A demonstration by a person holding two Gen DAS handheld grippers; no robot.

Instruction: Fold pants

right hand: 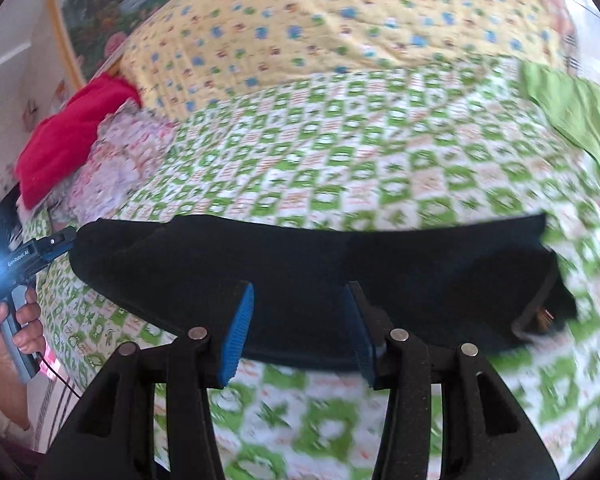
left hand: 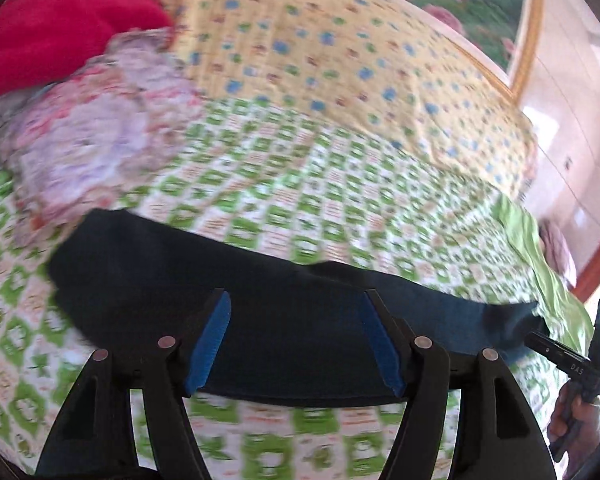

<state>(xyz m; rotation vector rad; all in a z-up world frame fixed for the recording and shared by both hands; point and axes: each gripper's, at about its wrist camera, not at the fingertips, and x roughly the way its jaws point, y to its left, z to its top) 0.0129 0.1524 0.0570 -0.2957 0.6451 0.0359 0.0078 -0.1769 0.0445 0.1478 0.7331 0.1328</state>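
Note:
Dark folded pants [left hand: 140, 272] lie in a long band across the green-and-white checked bedsheet [left hand: 300, 184]. My left gripper [left hand: 297, 298] hovers over their middle, blue pads wide apart, with nothing pinched. In the right wrist view the same pants [right hand: 420, 264] stretch from left to right, the waistband end at the right. My right gripper [right hand: 300, 288] is above them, open, its blue pads clear of the cloth. A hand [left hand: 572, 420] holds the right gripper's body [left hand: 596, 360] at the pants' right end. Another hand [right hand: 12, 328] holds the left gripper's body [right hand: 24, 260] at their left end.
A red cloth [left hand: 52, 28] and a pink floral bundle [left hand: 100, 132] are heaped at the far left. A yellow patterned quilt [left hand: 320, 52] covers the far half of the bed. A plain green cloth [right hand: 572, 108] lies at the right edge. A framed garden picture [left hand: 480, 8] stands behind.

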